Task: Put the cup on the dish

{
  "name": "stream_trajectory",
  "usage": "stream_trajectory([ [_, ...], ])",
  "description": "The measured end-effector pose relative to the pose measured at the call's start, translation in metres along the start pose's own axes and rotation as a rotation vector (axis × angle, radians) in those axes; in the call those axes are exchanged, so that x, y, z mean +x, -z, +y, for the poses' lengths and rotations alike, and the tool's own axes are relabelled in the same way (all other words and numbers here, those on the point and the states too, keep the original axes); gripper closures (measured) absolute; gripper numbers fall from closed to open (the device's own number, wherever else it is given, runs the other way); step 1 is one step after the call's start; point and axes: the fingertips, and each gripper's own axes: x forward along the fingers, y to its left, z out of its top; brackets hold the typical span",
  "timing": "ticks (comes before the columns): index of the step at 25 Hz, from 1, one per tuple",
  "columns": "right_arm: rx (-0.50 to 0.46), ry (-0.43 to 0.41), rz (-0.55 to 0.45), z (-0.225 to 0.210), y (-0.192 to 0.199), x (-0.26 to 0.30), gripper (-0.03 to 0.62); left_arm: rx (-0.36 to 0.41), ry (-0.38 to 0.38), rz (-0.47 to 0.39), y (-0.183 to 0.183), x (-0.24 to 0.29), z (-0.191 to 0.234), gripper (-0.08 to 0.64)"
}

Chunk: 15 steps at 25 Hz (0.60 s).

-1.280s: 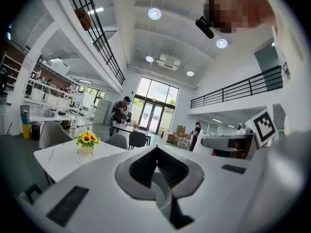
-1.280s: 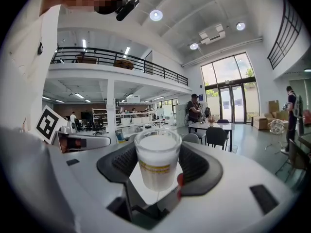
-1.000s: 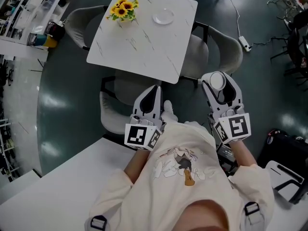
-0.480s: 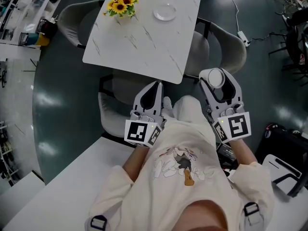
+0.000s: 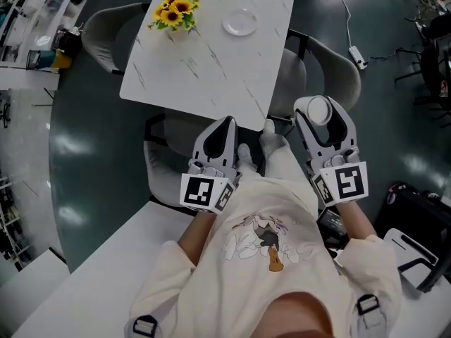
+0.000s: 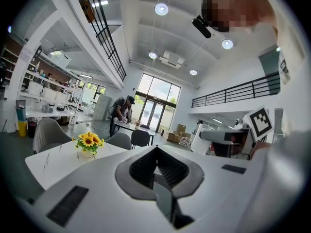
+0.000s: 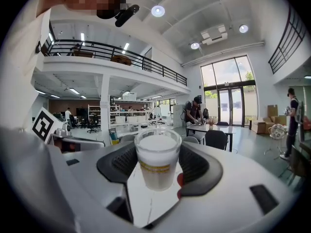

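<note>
Dark green floor point(image 5: 91, 125) spreads under a white marble-veined table point(image 5: 204, 62), with grey chairs point(image 5: 106, 30) tucked in at its sides. On the table's far left part stands a small bunch of sunflowers point(image 5: 171, 14); to their right, near the far edge, lies the dish point(image 5: 240, 23), a small pale plate with nothing on it. Nearer the person, just short of the table's near edge, the left gripper point(image 5: 225, 122) points toward the table with its jaws brought together and nothing between them. To its right, off the table's near right corner, the right gripper point(image 5: 319, 105) has its jaws clamped on the cup point(image 7: 157, 159), a clear cup of milky white liquid with a yellow band round it, held upright between the dark pads. The cup is well apart from the dish and is carried over the floor. Further right a white power strip point(image 5: 359, 60) lies on the floor with its cable trailing away
</note>
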Motion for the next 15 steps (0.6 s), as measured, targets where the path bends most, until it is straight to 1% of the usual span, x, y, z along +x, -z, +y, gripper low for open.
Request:
stream_trajectory([
  [9,0.0,-0.07,-0.013,-0.02,-0.009,0.034,0.331,0.008,-0.06,-0.035,-0.023,0.031,0.003,0.555],
  [15,-0.025,-0.118,-0.04,-0.037,-0.02,0.046,0.331,0.023,-0.081,-0.047,-0.031,0.057,-0.005,0.555],
])
